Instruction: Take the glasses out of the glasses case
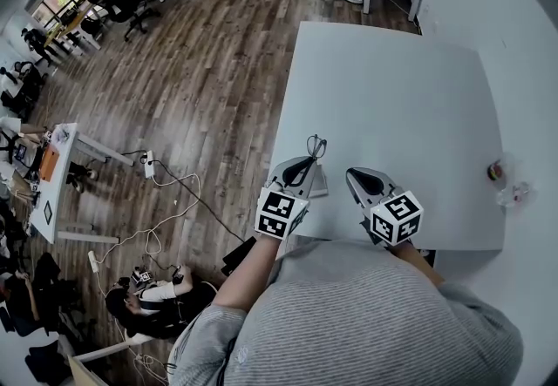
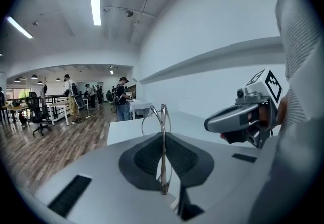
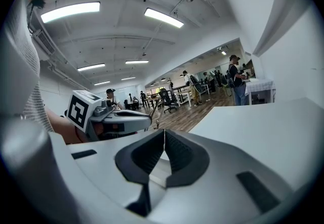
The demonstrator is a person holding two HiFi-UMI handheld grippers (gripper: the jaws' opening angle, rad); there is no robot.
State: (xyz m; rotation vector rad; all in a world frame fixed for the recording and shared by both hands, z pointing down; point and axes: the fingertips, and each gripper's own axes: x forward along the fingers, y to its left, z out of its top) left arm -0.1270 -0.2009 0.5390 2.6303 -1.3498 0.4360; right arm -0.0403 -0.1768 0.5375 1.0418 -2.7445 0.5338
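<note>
By the counter's [image 1: 392, 97] near edge, the left tool [image 1: 305, 168] is clamped on the thin-rimmed glasses [image 1: 316, 147], whose lenses poke past its tips. Beside it, the right tool [image 1: 356, 175] is pressed together on nothing. A grey flat shape [image 1: 320, 186] lies half hidden under the left tool, too unclear to name.

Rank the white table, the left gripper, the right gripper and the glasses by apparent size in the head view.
1. The white table, by far the largest.
2. The left gripper and the right gripper: they look alike, so unranked.
3. The glasses, held in the left gripper, the smallest.
</note>
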